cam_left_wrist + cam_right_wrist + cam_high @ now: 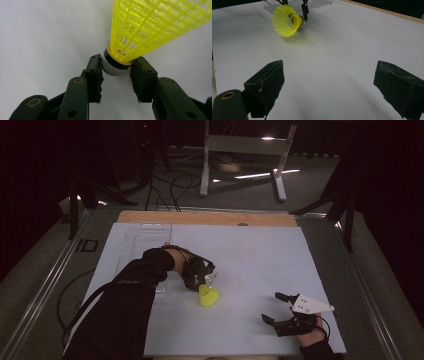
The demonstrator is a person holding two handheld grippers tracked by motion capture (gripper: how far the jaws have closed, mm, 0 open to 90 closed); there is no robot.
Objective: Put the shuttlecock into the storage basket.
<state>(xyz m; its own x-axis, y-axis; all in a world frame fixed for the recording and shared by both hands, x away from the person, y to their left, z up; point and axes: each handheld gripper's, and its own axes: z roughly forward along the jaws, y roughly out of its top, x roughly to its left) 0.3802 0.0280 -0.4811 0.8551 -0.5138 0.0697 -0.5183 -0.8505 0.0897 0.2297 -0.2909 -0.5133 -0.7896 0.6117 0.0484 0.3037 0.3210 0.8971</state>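
A yellow plastic shuttlecock (208,295) with a white cork head and black band lies near the middle of the white table surface (250,255). In the left gripper view both black jaws press on the shuttlecock (140,30) at its white head, so my left gripper (116,68) is shut on it. From above, that left gripper (200,282) points down toward the near side, held by a hand in a black sleeve. My right gripper (276,308) rests at the table's near right, its jaws wide apart with nothing between them. Its view has the shuttlecock (286,20) far off at upper left.
A clear plastic tray (142,240) sits at the far left of the white surface, behind the left arm. A wooden strip (205,217) runs along the far edge. Metal frame legs (245,155) and cables stand on the floor beyond.
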